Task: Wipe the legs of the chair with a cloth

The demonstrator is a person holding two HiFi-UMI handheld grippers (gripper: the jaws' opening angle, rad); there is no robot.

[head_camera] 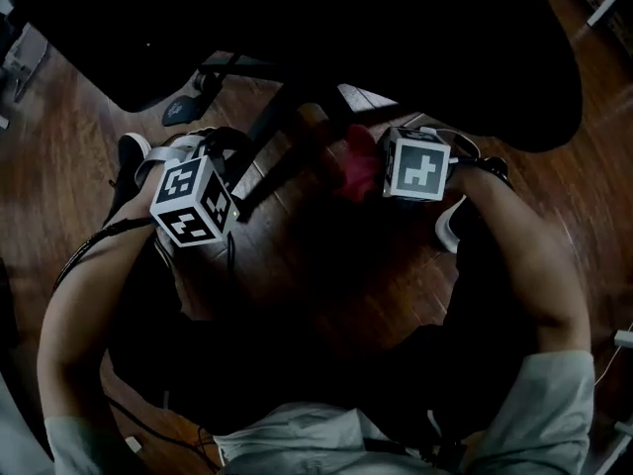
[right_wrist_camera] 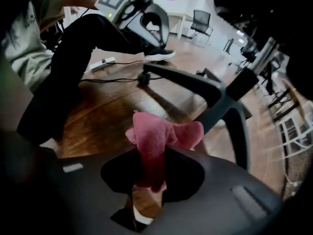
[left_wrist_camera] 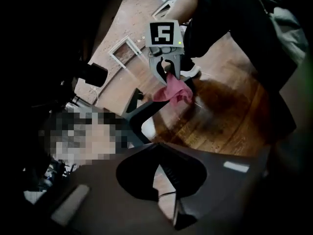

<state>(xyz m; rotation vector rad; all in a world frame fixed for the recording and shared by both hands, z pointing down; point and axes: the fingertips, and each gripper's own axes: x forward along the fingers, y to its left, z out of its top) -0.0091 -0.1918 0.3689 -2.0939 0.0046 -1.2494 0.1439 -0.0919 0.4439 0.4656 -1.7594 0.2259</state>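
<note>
The right gripper pinches the pink cloth firmly, close to a dark chair leg. The left gripper is closed and empty. A good wipe likely needs the cloth pressed flat and slid along the whole leg.

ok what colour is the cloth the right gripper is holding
The cloth is pink, clearest in the right gripper view.

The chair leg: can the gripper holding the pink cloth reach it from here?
Probably yes. The right gripper holds the pink cloth, and the chair leg lies just ahead over bare floor, with nothing visibly between.
</note>
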